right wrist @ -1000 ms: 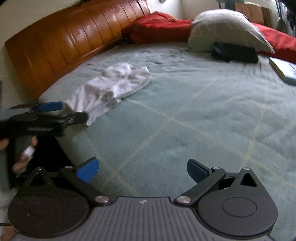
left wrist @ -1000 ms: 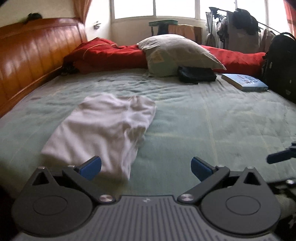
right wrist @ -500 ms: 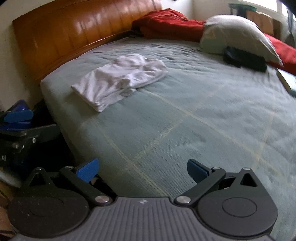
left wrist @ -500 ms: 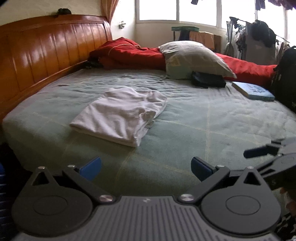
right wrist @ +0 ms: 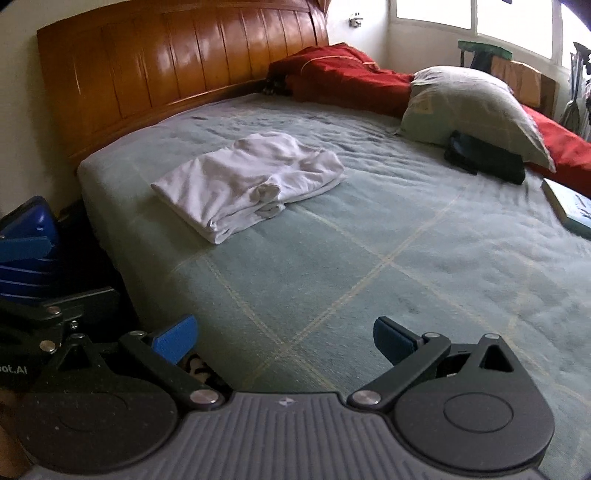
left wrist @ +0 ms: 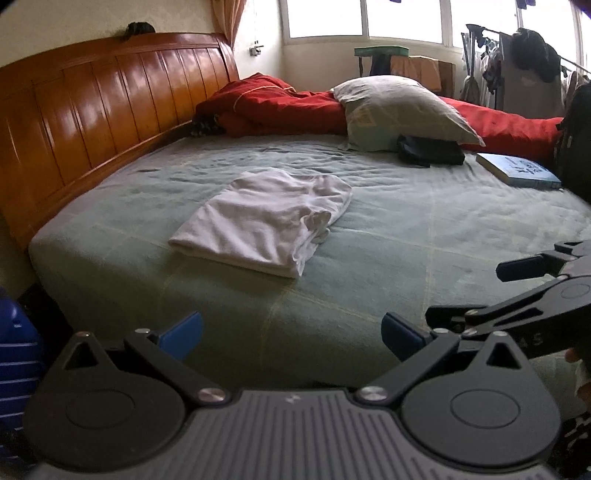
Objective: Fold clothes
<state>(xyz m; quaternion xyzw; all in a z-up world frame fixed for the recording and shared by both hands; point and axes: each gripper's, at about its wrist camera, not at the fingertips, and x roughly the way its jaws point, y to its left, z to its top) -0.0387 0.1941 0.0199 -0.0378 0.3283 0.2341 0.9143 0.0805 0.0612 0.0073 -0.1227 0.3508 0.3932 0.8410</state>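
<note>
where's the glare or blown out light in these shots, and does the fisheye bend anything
Left wrist view: the windows are blown out to white, the wooden headboard carries glossy streaks and bows strongly. Right wrist view: the headboard shines with the same glare, the bed's quilt lines curve, the corners go dark.

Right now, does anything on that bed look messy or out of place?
Mostly tidy. The white garment lies folded on the green bedspread, but its right edge is uneven, with bunched layers poking out. A blue book and a dark pouch also lie by the pillow.
</note>
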